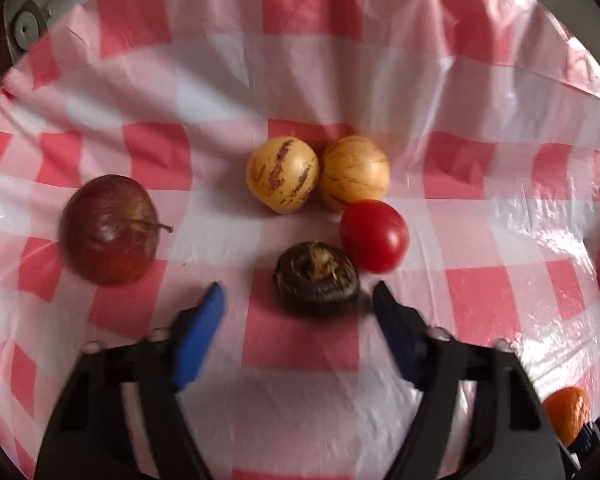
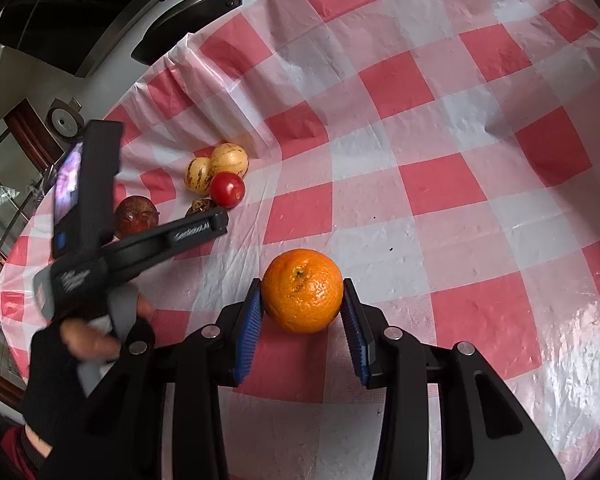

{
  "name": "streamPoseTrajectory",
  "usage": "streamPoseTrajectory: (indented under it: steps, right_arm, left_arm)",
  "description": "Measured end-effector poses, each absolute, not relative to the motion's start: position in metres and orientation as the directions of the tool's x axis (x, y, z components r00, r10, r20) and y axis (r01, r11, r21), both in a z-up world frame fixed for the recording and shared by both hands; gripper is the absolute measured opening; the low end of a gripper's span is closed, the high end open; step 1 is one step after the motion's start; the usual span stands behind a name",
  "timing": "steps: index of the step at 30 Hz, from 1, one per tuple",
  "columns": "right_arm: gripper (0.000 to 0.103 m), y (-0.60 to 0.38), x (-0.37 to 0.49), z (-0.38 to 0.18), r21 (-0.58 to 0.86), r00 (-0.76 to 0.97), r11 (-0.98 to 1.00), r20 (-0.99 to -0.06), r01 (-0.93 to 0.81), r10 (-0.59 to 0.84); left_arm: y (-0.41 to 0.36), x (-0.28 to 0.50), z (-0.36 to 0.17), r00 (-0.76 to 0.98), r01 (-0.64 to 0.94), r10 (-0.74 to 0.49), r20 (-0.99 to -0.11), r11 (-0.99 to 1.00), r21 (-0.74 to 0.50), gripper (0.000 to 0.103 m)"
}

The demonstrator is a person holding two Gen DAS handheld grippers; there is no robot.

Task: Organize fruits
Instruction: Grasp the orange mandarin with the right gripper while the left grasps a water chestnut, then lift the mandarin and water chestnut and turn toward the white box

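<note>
In the left wrist view my left gripper (image 1: pixel 298 294) is open, its blue pads on either side of a dark brown round fruit (image 1: pixel 318 276) without touching it. A red tomato (image 1: pixel 374 236) sits just behind and to the right. Two yellow striped fruits (image 1: pixel 283 175) (image 1: pixel 355 172) lie side by side behind that. A dark red apple (image 1: pixel 109 230) lies to the left. In the right wrist view my right gripper (image 2: pixel 302 292) is shut on an orange (image 2: pixel 302 291) on the cloth. The same cluster shows far left (image 2: pixel 220 176).
A red-and-white checked plastic tablecloth (image 2: pixel 440 140) covers the table, wrinkled near its far edge. The left hand-held gripper body (image 2: pixel 140 244) and a gloved hand (image 2: pixel 72 360) show left in the right wrist view. A dark pan (image 2: pixel 196 12) lies beyond the table's edge.
</note>
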State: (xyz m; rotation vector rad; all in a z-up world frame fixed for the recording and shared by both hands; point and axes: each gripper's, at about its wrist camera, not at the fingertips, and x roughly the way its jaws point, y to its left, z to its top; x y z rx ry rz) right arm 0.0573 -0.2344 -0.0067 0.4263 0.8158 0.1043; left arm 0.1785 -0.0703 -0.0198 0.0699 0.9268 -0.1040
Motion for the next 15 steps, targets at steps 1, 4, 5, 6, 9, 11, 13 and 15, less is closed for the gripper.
streamPoseTrajectory:
  steps: [1, 4, 5, 6, 9, 11, 13, 15]
  right_arm:
    - [0.039, -0.235, 0.058, -0.007, 0.410, 0.685, 0.909, -0.683, 0.071, 0.255]
    - [0.039, -0.236, 0.058, -0.007, 0.419, 0.686, 0.906, -0.678, 0.068, 0.262]
    - [0.039, -0.236, 0.058, -0.008, 0.421, 0.687, 0.905, -0.677, 0.068, 0.263]
    - [0.039, -0.237, 0.057, -0.007, 0.424, 0.689, 0.903, -0.675, 0.068, 0.265]
    - [0.039, -0.237, 0.056, -0.008, 0.428, 0.690, 0.901, -0.673, 0.068, 0.267]
    - [0.039, -0.236, 0.056, -0.008, 0.429, 0.690, 0.901, -0.672, 0.068, 0.268]
    - [0.039, -0.237, 0.055, -0.008, 0.433, 0.691, 0.899, -0.670, 0.068, 0.271]
    - [0.039, -0.238, 0.055, -0.008, 0.437, 0.693, 0.897, -0.668, 0.068, 0.273]
  left_arm:
    - [-0.068, 0.179, -0.018, 0.600, 0.129, -0.069, -0.797, 0.992, 0.011, 0.044]
    - [-0.061, 0.166, -0.015, 0.602, 0.180, -0.107, -0.791, 0.984, 0.004, 0.040]
    - [-0.054, 0.156, -0.011, 0.615, 0.177, -0.124, -0.779, 0.984, -0.017, 0.040]
    - [-0.049, 0.148, -0.008, 0.627, 0.174, -0.133, -0.767, 0.984, -0.028, 0.040]
    - [-0.025, 0.110, 0.001, 0.656, 0.161, -0.167, -0.736, 0.984, -0.080, 0.040]
    - [-0.007, 0.087, 0.008, 0.655, 0.146, -0.193, -0.731, 0.981, -0.128, 0.040]
    - [0.012, 0.061, 0.020, 0.667, 0.122, -0.210, -0.715, 0.977, -0.173, 0.040]
    - [0.020, 0.040, 0.028, 0.676, 0.106, -0.219, -0.704, 0.974, -0.201, 0.040]
